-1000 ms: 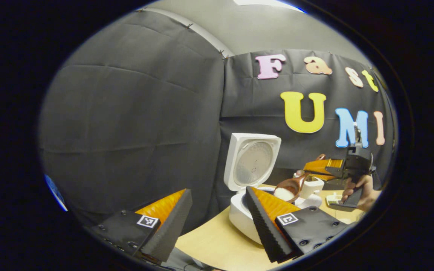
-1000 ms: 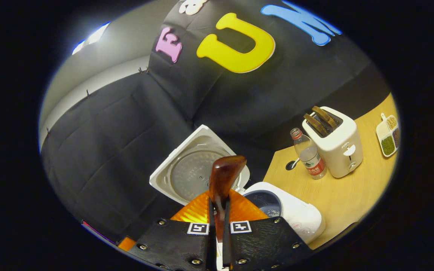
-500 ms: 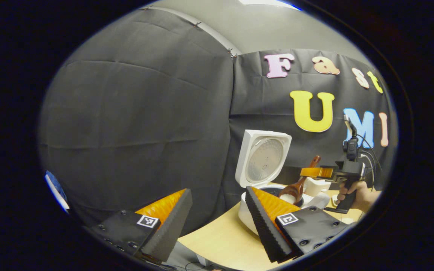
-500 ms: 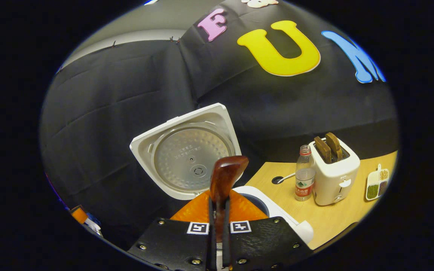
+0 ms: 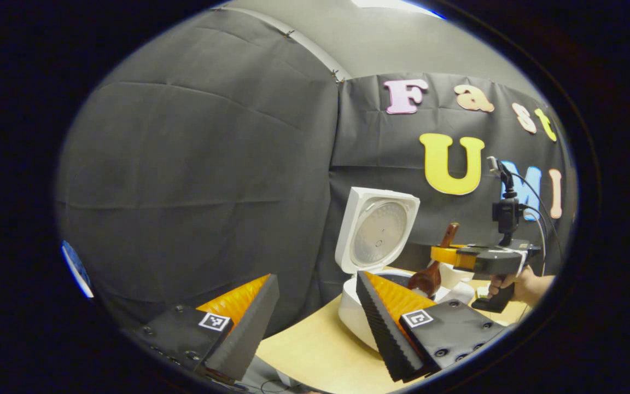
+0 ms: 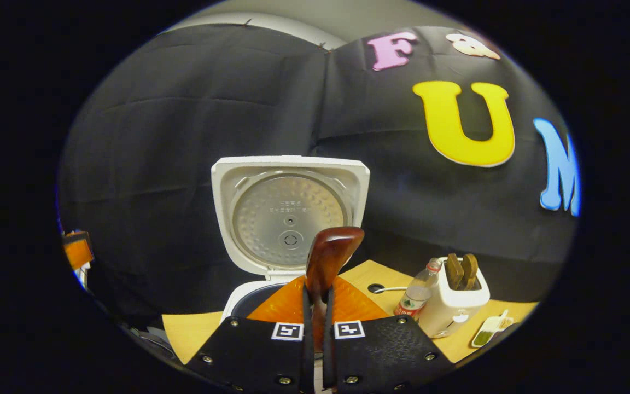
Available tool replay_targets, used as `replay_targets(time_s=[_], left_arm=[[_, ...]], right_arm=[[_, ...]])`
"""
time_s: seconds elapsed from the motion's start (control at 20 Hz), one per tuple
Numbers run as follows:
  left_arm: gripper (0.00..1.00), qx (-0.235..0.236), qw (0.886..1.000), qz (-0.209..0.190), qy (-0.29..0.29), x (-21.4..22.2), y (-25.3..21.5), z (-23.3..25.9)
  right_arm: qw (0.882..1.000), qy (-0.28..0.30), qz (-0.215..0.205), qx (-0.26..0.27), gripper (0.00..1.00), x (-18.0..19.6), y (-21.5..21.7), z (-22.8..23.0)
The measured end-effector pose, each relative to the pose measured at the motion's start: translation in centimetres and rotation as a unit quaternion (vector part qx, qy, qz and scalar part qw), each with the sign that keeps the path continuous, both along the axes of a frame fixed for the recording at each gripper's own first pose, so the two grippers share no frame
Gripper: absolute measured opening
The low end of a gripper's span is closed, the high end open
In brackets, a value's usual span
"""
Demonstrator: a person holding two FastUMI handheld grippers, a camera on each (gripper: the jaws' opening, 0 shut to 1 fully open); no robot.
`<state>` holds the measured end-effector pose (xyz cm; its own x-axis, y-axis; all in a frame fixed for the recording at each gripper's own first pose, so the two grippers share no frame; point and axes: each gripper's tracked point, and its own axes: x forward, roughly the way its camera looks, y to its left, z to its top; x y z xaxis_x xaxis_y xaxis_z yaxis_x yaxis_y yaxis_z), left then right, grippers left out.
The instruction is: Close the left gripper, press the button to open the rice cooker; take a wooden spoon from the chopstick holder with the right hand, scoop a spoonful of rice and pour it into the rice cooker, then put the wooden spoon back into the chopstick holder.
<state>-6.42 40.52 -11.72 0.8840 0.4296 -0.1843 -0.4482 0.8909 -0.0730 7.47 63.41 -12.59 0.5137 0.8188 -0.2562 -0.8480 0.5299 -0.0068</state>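
Left gripper (image 5: 315, 317): I see its jaws wide apart, nothing between them, held off the near-left edge of the table (image 5: 320, 353). One finger sits over dark cloth, the other overlaps the near side of the rice cooker (image 5: 354, 314).

Right gripper (image 6: 315, 339): jaws together, clamped on the wooden spoon (image 6: 326, 260) handle. From the left gripper view I see that same gripper (image 5: 446, 254) at right with a hand (image 5: 523, 284) on its grip, spoon (image 5: 430, 276) hanging bowl-down over the cooker's open pot, handle tilted up and back. I can't tell whether any rice is left in the spoon bowl.

Rice cooker (image 6: 238, 303) lid (image 6: 290, 216) is up, standing near upright at the far side, inner plate facing me. Pot opening is mostly hidden behind my right fingers.

Right of the cooker on the table: plastic bottle (image 6: 416, 295), touching or just beside a white toaster (image 6: 454, 303) with two slices sticking up, then a small divided dish (image 6: 490, 331) nearer the right edge. Cable hole (image 6: 375, 288) in the tabletop just behind the bottle.
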Motion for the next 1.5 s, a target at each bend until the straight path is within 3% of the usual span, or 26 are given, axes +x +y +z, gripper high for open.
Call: replay_targets(time_s=[0.2, 0.45, 0.65, 0.9, 1.25, 1.5], left_arm=[[0.98, 0.003, 1.000, 0.003, -0.004, 0.3, 0.1, 0.5], [0.98, 0.002, 1.000, 0.006, -0.008, 0.4, 0.0, 0.6], [0.98, 0.004, 1.000, 0.003, -0.007, 0.3, -0.1, 0.7], [0.98, 0.010, 1.000, -0.003, -0.011, 0.5, -0.2, 1.5], [0.98, 0.020, 0.999, -0.024, -0.019, 2.2, -1.4, 2.4], [0.98, 0.033, 0.998, -0.038, -0.034, 3.4, -3.1, 4.0]], right_arm=[[0.995, -0.078, 0.028, -0.047, 0.06, -0.5, 0.4, -0.1], [0.987, -0.133, 0.030, -0.080, 0.06, -0.6, 0.2, 0.0], [0.996, -0.070, 0.025, -0.057, 0.06, -0.2, 0.1, -0.7], [0.998, 0.056, -0.009, 0.029, 0.06, 0.3, -0.7, 0.3], [0.969, 0.192, -0.075, 0.134, 0.06, 1.8, -4.0, 2.5], [0.951, 0.211, -0.127, 0.187, 0.06, 3.2, -8.2, 5.3]])
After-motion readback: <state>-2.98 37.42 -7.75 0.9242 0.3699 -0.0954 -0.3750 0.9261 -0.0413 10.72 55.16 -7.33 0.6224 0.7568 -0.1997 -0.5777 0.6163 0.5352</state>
